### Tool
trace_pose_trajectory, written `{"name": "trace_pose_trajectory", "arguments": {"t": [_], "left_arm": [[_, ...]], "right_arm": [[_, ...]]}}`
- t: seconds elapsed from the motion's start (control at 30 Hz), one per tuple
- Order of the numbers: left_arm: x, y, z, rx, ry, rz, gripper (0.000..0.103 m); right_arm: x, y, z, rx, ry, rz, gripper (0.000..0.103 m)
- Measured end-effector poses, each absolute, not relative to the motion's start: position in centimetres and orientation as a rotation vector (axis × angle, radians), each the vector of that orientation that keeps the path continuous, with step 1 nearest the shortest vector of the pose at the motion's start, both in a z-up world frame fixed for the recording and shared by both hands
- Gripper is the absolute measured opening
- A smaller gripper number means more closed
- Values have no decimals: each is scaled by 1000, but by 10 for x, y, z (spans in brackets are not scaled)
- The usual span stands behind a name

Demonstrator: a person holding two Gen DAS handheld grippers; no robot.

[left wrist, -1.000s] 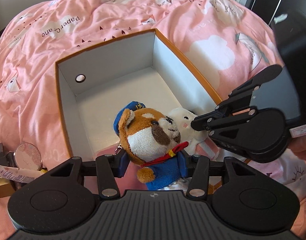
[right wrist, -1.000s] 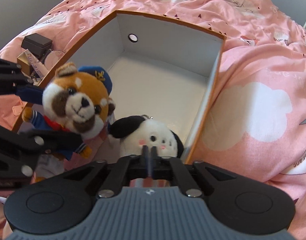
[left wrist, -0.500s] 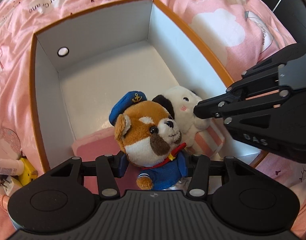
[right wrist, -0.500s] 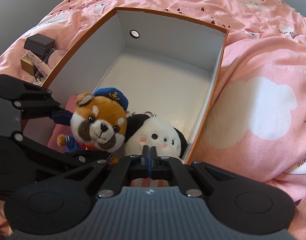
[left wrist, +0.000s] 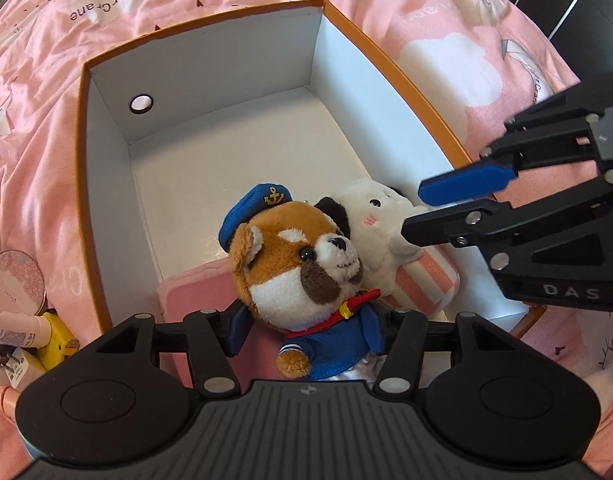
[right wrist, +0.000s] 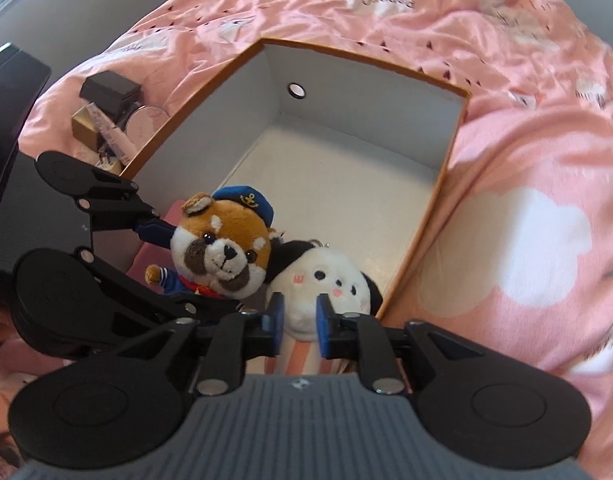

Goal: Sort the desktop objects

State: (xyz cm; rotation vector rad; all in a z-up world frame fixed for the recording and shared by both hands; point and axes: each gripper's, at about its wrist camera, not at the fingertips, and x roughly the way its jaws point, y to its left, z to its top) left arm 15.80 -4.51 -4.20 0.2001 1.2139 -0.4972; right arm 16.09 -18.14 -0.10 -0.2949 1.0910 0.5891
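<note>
Two plush toys: both are down in the near end of the orange-rimmed box [left wrist: 394, 76]; the sailor fox [left wrist: 302, 264] leans on the white puppy [left wrist: 380, 220], the two touching.
Box floor: a pink flat item [left wrist: 194, 296] lies under the fox at the near wall; the far half of the white floor is bare.
Left gripper [left wrist: 310, 332]: its blue pads sit either side of the fox's blue jacket; the jaws have just been opening and stand spread; whether the pads press the cloth I cannot tell for sure, though it looks like a release.
Right gripper [right wrist: 300, 316]: its jaws have just been opening from pressed together; they now stand slightly apart on either side of the puppy's chin, above its striped body [right wrist: 302, 354]; no pinch shows.
Done so far: by my reading, both toys are delivered and both hands are letting go.
Left to sort: a cluster outside the box on the pink quilt [left wrist: 486, 60]; a round compact [left wrist: 14, 282], a tube [left wrist: 14, 330], a yellow item [left wrist: 58, 342], and in the right view a dark small box [right wrist: 110, 92] and a gold carton [right wrist: 84, 130].
Progress: I judge it partly done; the cosmetics wait untouched beside the box's left wall.
</note>
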Motion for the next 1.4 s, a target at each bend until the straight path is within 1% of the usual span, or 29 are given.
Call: {"name": "trace_pose_trajectory", "arguments": {"t": [0.07, 0.1, 0.13, 0.27, 0.37, 0.47, 0.53, 0.67, 0.77, 0.87, 0.93, 1.0, 1.07, 1.13, 1.4], "left_arm": [[154, -41, -38, 196, 1199, -508, 64], [153, -39, -36, 191, 1197, -512, 64], [152, -37, -36, 185, 1197, -514, 64], [152, -36, -34, 173, 1188, -518, 60], [153, -33, -36, 165, 1183, -537, 58], [157, -26, -41, 137, 1185, -556, 57], [156, -21, -42, 112, 1187, -562, 57], [156, -16, -43, 87, 1187, -567, 57], [158, -14, -43, 75, 1189, -568, 57], [155, -14, -43, 78, 1186, -575, 57], [155, -13, -42, 76, 1186, -577, 57], [156, -13, -42, 72, 1184, -576, 57], [156, -13, -42, 69, 1184, -577, 57], [156, -14, -42, 69, 1184, -580, 57], [154, -16, -40, 81, 1180, -561, 57]], "right_arm": [[165, -171, -2, -387, 1086, 623, 31], [167, -166, -2, -426, 1085, 643, 36], [169, -162, -3, -461, 1085, 666, 38], [179, -145, -13, -552, 1128, 729, 39], [175, -132, -22, -646, 1128, 742, 39], [172, -123, -26, -729, 1097, 774, 40], [171, -116, -29, -815, 1053, 805, 43], [170, -107, -36, -968, 975, 931, 44], [174, -103, -41, -1021, 955, 1003, 44], [178, -103, -46, -1026, 972, 1048, 40], [181, -103, -48, -1003, 1002, 1071, 30], [180, -104, -48, -1002, 996, 1069, 27], [176, -105, -46, -1012, 983, 1067, 20], [173, -108, -40, -1004, 961, 1057, 0], [170, -130, -9, -935, 943, 1005, 0]]}}
